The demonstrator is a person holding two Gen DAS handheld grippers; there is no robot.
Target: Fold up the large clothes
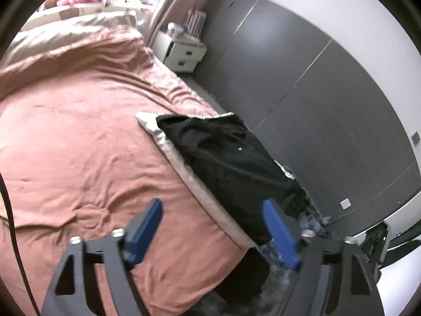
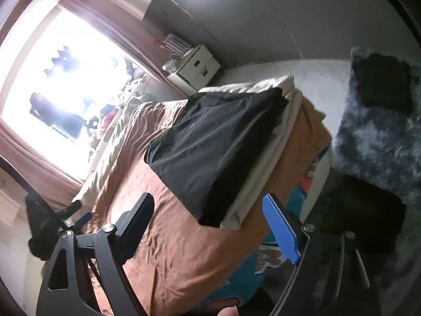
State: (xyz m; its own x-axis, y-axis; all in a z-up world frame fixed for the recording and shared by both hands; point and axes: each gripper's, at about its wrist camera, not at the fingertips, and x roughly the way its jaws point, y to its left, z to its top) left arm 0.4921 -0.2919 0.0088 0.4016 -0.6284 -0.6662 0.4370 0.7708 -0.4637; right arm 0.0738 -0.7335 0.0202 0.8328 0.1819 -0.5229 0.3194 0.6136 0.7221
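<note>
A black garment (image 1: 231, 163) lies folded into a rectangle on top of a cream cloth (image 1: 173, 147) near the right edge of the bed; in the right wrist view the black garment (image 2: 210, 142) rests on the cream cloth (image 2: 265, 168) at the bed's corner. My left gripper (image 1: 213, 208) is open above the bed, its blue pads (image 1: 279, 231) wide apart with nothing between them. My right gripper (image 2: 208, 208) is open too, above and short of the garment, holding nothing.
A rust-brown bedspread (image 1: 86, 142) covers the bed. A white nightstand (image 1: 184, 52) stands by grey wardrobe doors (image 1: 302, 84). A bright window (image 2: 58, 87) is at the far side. A dark shaggy rug (image 2: 376, 137) and teal printed fabric (image 2: 263, 258) lie beside the bed.
</note>
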